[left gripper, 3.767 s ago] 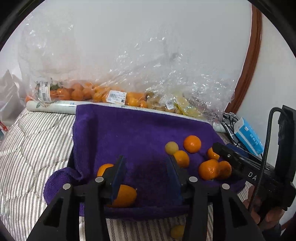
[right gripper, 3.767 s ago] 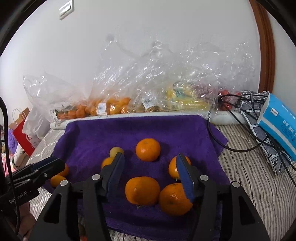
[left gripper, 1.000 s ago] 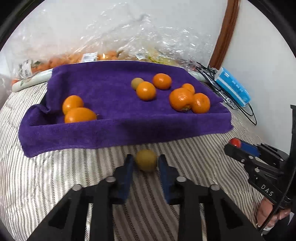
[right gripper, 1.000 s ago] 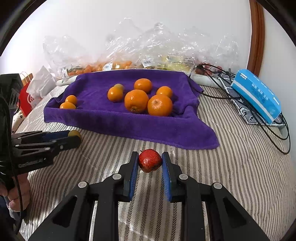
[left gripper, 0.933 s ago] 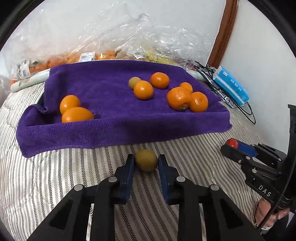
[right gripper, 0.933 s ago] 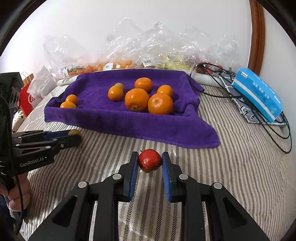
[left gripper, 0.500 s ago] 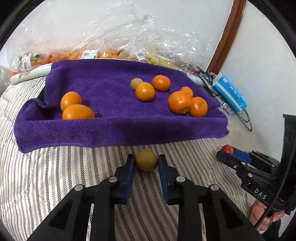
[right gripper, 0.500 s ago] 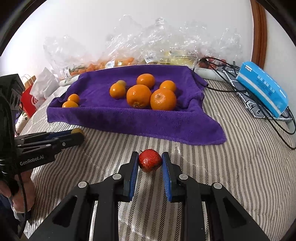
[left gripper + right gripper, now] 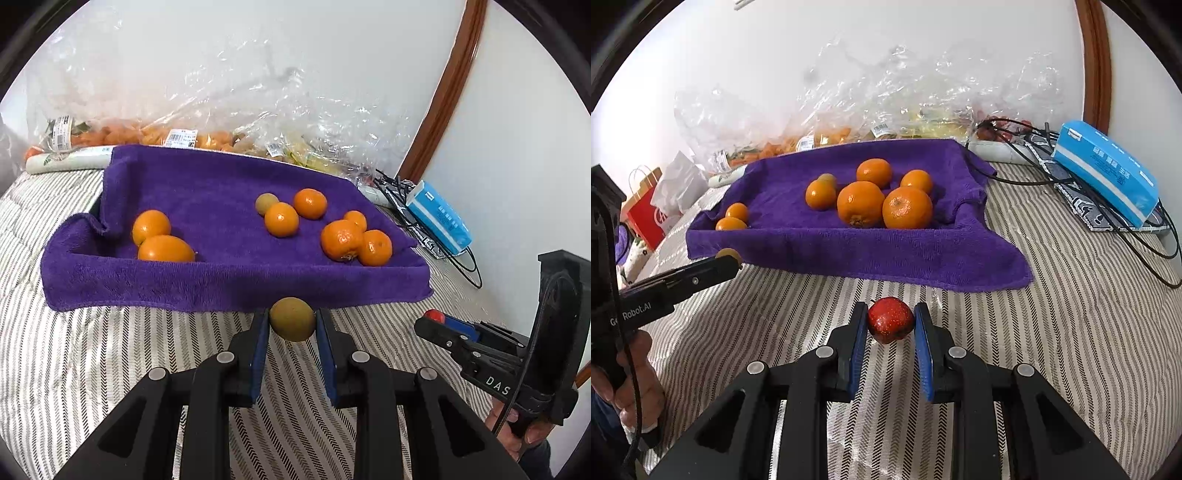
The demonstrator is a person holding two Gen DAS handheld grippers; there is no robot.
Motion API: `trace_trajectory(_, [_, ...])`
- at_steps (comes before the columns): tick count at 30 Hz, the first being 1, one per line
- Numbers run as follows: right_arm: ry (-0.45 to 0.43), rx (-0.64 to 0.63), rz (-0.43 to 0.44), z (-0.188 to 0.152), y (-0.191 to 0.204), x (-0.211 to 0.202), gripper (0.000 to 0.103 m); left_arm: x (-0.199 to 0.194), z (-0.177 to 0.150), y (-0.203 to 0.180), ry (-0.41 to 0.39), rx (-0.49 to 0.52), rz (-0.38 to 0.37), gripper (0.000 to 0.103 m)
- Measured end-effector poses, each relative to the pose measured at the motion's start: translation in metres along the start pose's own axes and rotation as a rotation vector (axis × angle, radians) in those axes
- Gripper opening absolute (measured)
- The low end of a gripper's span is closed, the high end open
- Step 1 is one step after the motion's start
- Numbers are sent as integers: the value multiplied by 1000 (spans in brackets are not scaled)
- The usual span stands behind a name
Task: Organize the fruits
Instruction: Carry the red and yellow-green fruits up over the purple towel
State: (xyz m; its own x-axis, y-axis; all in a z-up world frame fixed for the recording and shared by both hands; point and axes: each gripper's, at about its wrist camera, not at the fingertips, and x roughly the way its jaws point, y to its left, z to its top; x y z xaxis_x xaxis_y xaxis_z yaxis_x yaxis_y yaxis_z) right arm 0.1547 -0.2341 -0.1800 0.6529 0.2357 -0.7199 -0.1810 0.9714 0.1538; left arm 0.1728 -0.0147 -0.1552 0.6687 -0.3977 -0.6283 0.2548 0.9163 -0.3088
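Two black handheld grippers with blue pads, left gripper (image 9: 291, 325) and right gripper (image 9: 891, 325), are angled downward, each clamped on a small fruit.

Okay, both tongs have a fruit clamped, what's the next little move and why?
Probably carry the left tongs forward over the purple towel and set the yellow-green fruit beside the similar one there. Both fruits are held short of the towel's near edge, and the right tongs hold a red fruit with no match in sight.
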Motion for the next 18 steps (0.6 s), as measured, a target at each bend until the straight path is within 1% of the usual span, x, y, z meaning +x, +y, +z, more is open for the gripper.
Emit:
trace_trajectory(4, [3, 5, 1, 4, 5, -5, 25, -5, 1, 1, -2, -7, 1, 25])
trace_trajectory(6, [-18, -15, -7, 11, 10, -13, 25, -12, 2, 3, -11, -12, 21, 25])
trace_trajectory(9, [-63, -48, -25, 24, 18, -26, 25, -24, 6, 8, -28, -33, 13, 25])
trace_trajectory(11, [-84, -58, -28, 33, 22, -33, 25, -32, 11, 10, -30, -31, 41, 25])
trace_trajectory(14, [-108, -64, -20, 46, 28, -40, 25, -41, 13, 12, -43, -31, 51, 25])
trace_trajectory(18, [-117, -61, -10, 56, 35, -41, 25, -51, 17, 17, -39, -36, 84, 25])
